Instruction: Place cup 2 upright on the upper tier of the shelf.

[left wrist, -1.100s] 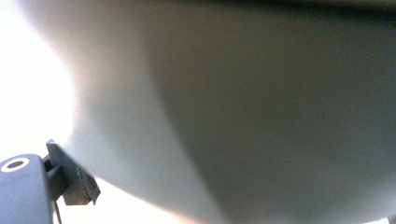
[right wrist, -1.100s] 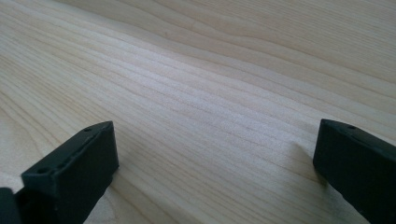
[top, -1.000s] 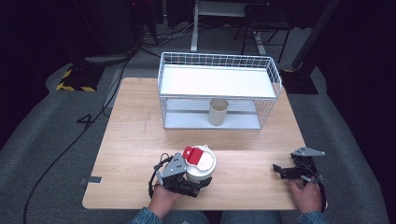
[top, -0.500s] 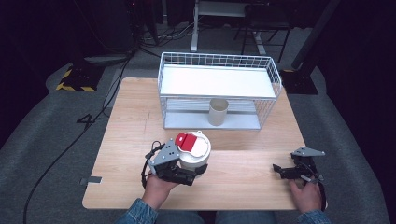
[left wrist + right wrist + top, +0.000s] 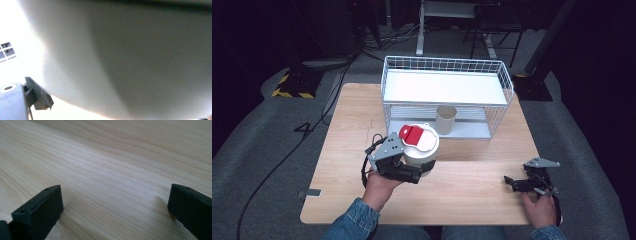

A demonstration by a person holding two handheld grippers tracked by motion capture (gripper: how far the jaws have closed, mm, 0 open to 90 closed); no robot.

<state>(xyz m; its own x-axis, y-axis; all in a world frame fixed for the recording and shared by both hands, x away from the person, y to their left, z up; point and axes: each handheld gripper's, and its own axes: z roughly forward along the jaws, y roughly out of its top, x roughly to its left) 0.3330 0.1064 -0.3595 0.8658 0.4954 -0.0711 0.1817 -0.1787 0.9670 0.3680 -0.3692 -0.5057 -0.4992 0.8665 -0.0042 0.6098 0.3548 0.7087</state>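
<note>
Your left tongs [image 5: 414, 172] grip the white cylindrical plastic container with red flip lid [image 5: 421, 145], now lifted off the light wooden surface [image 5: 472, 185] and nearer the white wire basket rack [image 5: 447, 92], so placement comes next; right tongs [image 5: 524, 182] rest wide open, empty.

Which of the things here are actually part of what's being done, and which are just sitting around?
In use:
- white tub with a red and white lid, held in the left claw
- wire basket, probably where the tub is headed

Just lying about:
- beige cup under the basket's shelf
- right claw, open and resting on the wooden table
</note>
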